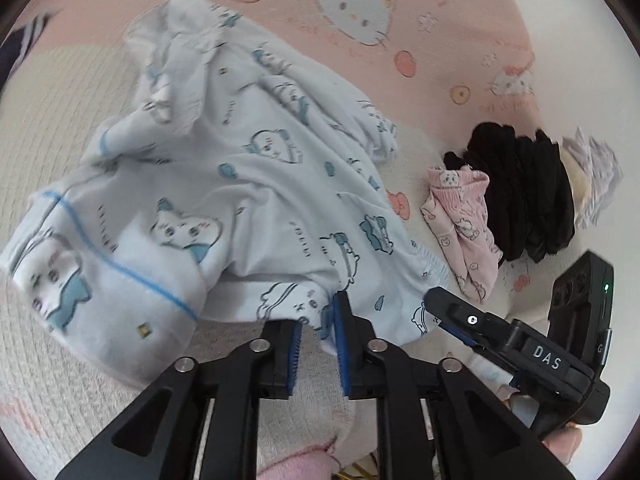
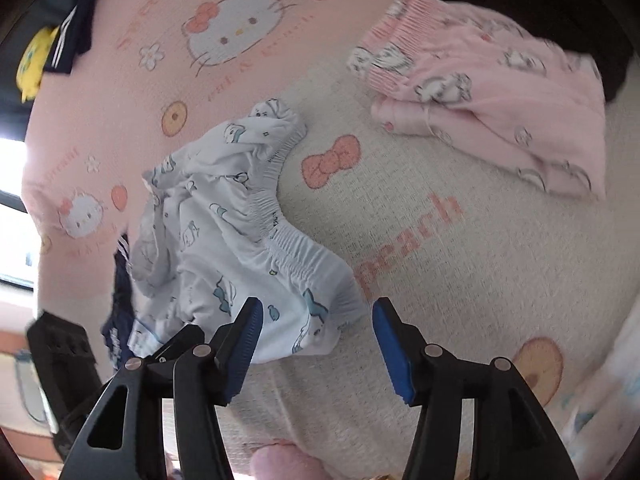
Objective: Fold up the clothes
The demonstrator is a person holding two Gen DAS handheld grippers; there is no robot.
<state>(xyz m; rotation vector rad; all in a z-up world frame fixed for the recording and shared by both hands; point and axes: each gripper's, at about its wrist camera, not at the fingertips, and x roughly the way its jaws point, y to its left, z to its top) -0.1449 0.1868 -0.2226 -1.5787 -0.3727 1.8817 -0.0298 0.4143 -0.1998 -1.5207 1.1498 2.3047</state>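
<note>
Left gripper fingers pinch the crumpled blue-print garment's near edge, right gripper fingers spread beside its waistband; likely spreading it flat, needing a second grip.

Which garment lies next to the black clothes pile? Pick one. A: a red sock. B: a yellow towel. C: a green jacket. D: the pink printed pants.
D: the pink printed pants lie right against the black clothes pile on the blanket, away from the pale blue pajama pants.
</note>
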